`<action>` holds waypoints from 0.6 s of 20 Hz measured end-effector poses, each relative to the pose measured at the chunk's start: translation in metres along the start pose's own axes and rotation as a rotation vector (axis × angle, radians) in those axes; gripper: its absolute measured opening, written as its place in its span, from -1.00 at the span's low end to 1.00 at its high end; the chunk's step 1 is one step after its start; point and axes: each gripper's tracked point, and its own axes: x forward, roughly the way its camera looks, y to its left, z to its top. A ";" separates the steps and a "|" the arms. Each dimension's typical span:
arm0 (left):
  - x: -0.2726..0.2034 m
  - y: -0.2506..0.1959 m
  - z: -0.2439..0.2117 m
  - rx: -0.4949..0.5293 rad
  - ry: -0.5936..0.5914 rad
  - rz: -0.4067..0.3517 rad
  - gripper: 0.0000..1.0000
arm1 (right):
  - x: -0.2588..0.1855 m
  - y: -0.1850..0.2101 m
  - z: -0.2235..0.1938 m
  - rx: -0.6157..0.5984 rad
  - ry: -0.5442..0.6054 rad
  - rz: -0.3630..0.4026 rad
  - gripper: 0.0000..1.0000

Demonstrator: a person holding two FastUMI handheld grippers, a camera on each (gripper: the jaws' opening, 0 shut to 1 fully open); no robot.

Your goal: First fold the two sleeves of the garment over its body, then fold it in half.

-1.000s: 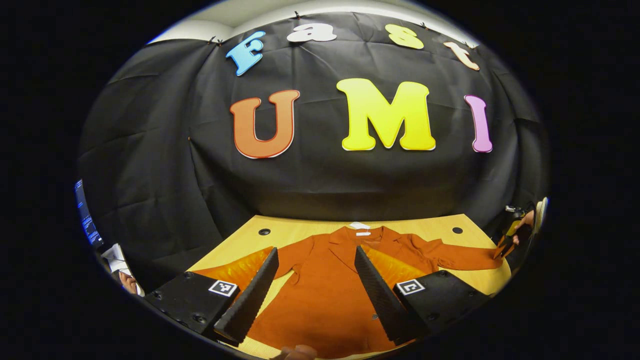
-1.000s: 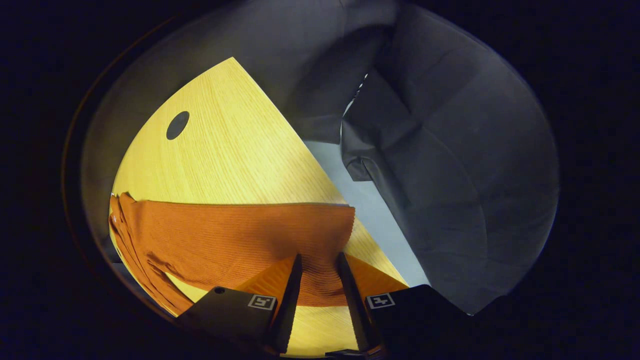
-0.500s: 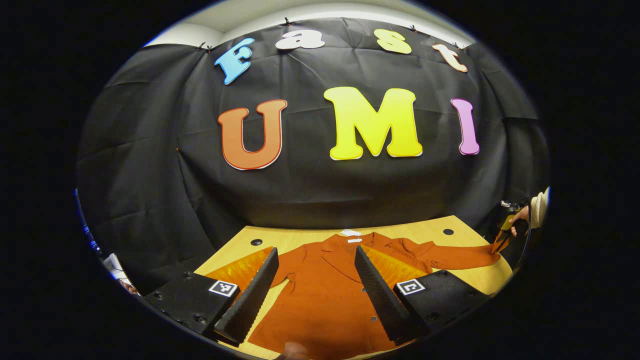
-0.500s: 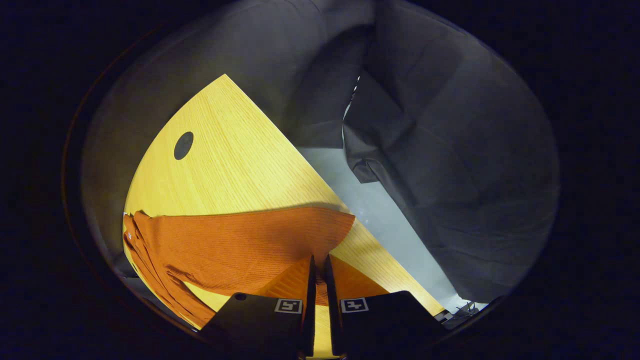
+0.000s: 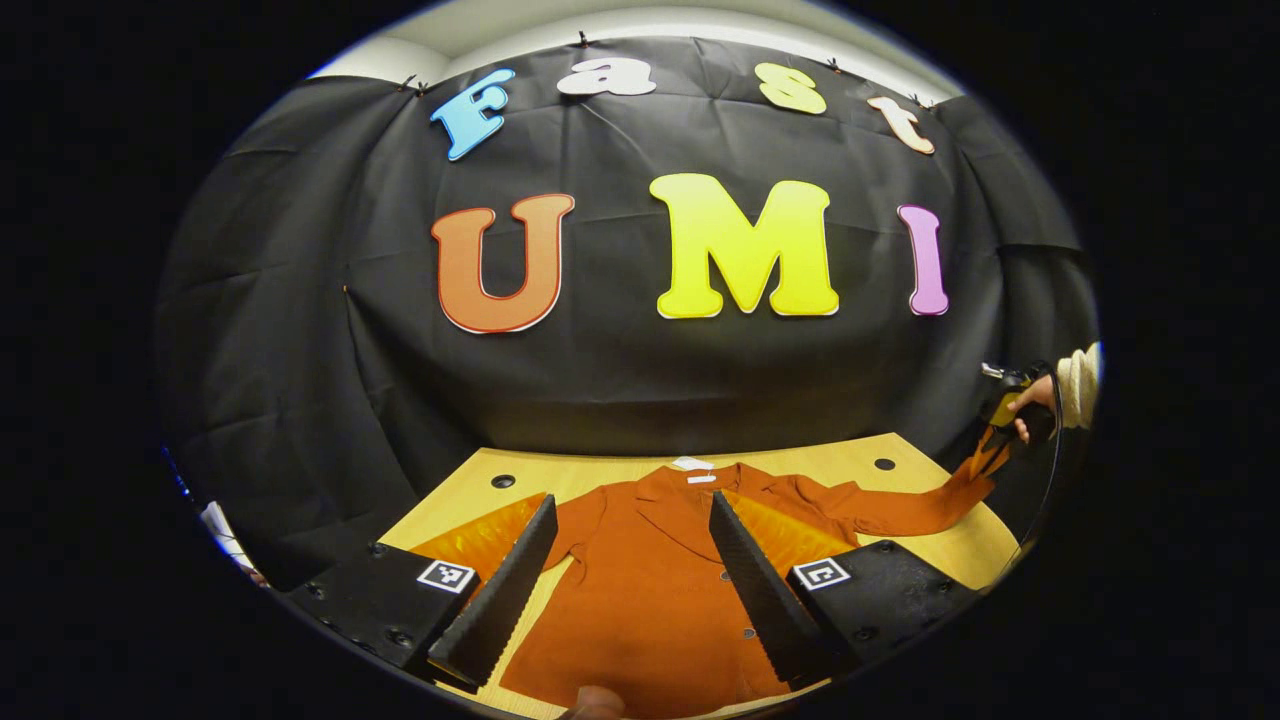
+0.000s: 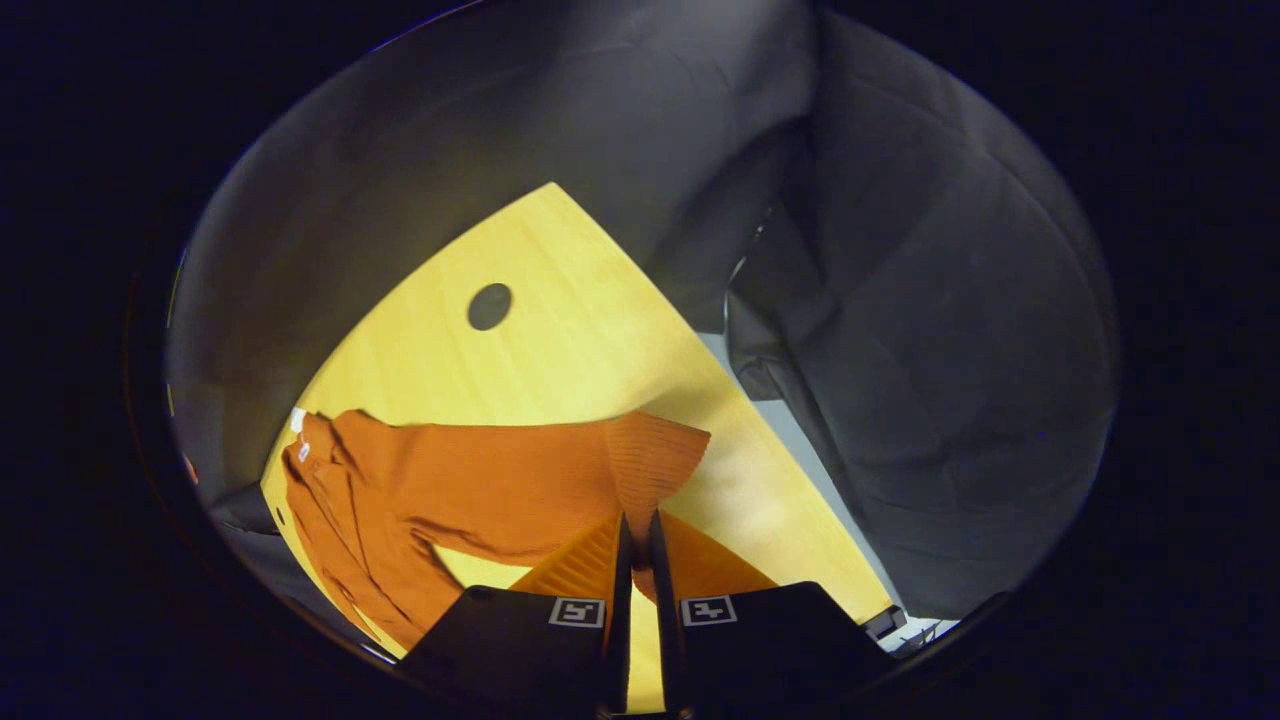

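A: Start at the left. What are the left tongs doing?

B: In the left gripper view they are spread wide, released, with nothing between the fingers. They hang over the near half of the orange garment and I cannot tell whether they touch it.

A: And where does the garment lie?

B: Flat on the yellow wooden surface, front side up, collar toward the far edge, buttons down its front. A small white label sits at the collar; its writing is too small to read. The left sleeve runs out behind the left finger. The surface has a dark round hole near each far corner.

A: Now the right side.

B: In the same view, at the far right, a hand in a pale sleeve holds the right tongs above the surface's right end. The garment's right sleeve stretches from the shoulder up to them, its cuff raised off the surface.

A: Are those tongs clenched?

B: Yes. In the right gripper view the right tongs are pressed nearly together on the ribbed cuff, grasping it. The sleeve trails left to the garment's body, low on the left.

A: Any containers?

B: I see none to describe.
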 end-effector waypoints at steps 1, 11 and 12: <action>-0.001 -0.001 -0.001 -0.009 0.003 -0.016 0.99 | -0.007 0.014 -0.001 -0.013 -0.004 0.015 -0.74; -0.003 0.036 0.000 -0.042 -0.013 -0.063 0.99 | -0.056 0.211 -0.039 -0.219 -0.016 0.139 -0.74; -0.003 0.042 -0.001 -0.045 -0.013 -0.060 0.99 | -0.058 0.231 -0.045 -0.248 -0.018 0.146 -0.74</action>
